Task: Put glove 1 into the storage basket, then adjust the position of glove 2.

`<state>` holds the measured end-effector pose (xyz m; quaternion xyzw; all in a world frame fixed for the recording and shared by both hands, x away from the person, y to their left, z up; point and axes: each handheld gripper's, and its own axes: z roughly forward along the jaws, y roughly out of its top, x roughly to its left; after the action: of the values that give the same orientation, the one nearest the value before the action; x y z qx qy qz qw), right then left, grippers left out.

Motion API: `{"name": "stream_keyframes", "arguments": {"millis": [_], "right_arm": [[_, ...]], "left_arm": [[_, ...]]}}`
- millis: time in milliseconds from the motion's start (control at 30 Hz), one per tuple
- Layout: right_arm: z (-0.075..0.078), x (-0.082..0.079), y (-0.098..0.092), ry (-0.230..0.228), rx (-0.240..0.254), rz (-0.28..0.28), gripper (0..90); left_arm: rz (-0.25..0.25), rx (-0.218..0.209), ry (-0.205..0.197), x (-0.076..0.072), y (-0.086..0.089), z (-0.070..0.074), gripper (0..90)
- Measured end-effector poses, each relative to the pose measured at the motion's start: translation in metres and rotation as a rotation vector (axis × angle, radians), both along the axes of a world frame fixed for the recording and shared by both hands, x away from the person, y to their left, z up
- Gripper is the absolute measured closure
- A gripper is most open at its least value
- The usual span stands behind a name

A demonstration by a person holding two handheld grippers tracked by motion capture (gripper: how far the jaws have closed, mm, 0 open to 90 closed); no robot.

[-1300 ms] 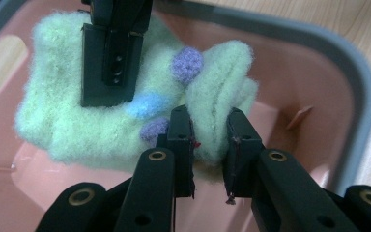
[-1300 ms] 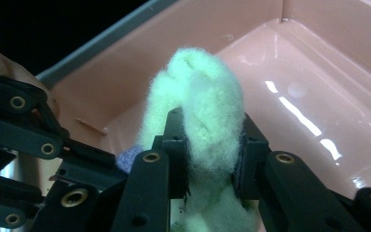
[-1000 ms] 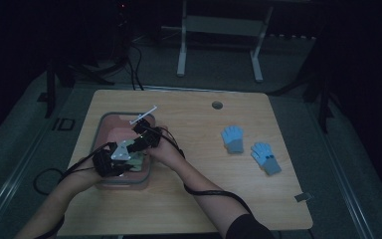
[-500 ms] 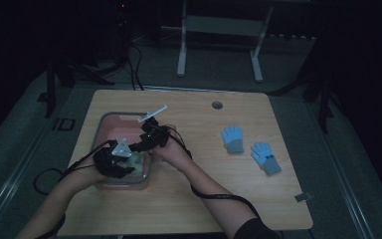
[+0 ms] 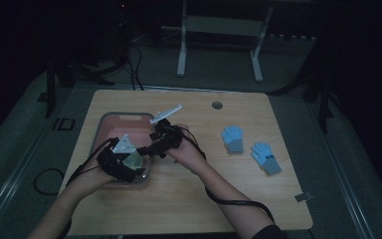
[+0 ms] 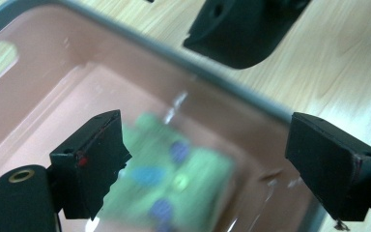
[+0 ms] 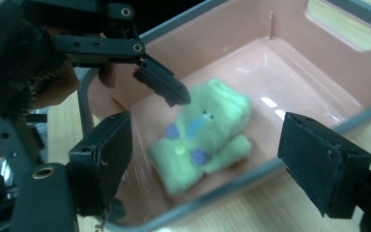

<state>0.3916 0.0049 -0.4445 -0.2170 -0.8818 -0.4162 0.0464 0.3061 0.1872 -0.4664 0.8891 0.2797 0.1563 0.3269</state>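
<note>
1. Green gloves point(image 7: 200, 137), folded as a pair, lie on the floor of the pink bin point(image 5: 110, 124), directly beneath both of your grippers and touching neither.

2. Your left gripper point(image 6: 207, 159) hangs just above the bundle; its jaws have just been opening and now stand wide, the gloves seen between them but below, nothing pinched.

3. Your right gripper point(image 7: 203, 159) sits over the bin's near rim, its jaws also just opened and now spread, with the gloves ahead of it and lower down, free of the pads.

4. From the right gripper view the bundle's long axis runs on a slant, cuffs toward the rim nearest you, fingertips toward the far wall; blur hides the finer folds.

5. In the high view your left gripper point(image 5: 122, 162) is the nearer of the two to the gloves, your right gripper point(image 5: 154, 147) a little beyond them toward the bin's edge.

6. Two blue gloves point(image 5: 233, 138) rest on the wooden table point(image 5: 288, 199), well apart from the bin and off to the right of your right hand. The next reach, by this reading, goes that way, and your right hand is the closer one.
</note>
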Motion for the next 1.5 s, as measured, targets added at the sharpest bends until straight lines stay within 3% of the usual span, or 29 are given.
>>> {"name": "stream_keyframes", "arguments": {"millis": [233, 367, 567, 833, 1233, 1333, 1500], "right_arm": [[0.001, -0.001, -0.024, -0.012, 0.01, -0.01, 19.8], [-0.006, -0.001, -0.044, -0.021, 0.016, -0.036, 16.9], [-0.017, -0.003, -0.07, -0.022, -0.003, -0.055, 15.4], [-0.025, -0.008, -0.103, -0.04, -0.001, -0.085, 14.2], [-0.034, -0.013, -0.143, -0.057, -0.016, -0.121, 13.3], [-0.039, -0.015, -0.155, -0.049, -0.026, -0.13, 13.3], [-0.044, -0.02, -0.173, -0.043, -0.03, -0.158, 13.0]], "left_arm": [[-0.014, -0.064, 0.004, -0.003, -0.016, 0.004, 13.9], [-0.023, -0.063, -0.009, -0.007, -0.028, 0.004, 14.0], [-0.018, -0.107, -0.011, -0.01, -0.041, 0.004, 13.9], [-0.07, -0.124, 0.007, -0.017, -0.063, 0.0, 7.3], [-0.107, -0.171, -0.059, -0.029, -0.096, -0.012, 6.2], [-0.117, -0.19, -0.052, -0.031, -0.101, -0.017, 6.2], [-0.131, -0.183, -0.034, -0.034, -0.112, -0.029, 6.3]]}}
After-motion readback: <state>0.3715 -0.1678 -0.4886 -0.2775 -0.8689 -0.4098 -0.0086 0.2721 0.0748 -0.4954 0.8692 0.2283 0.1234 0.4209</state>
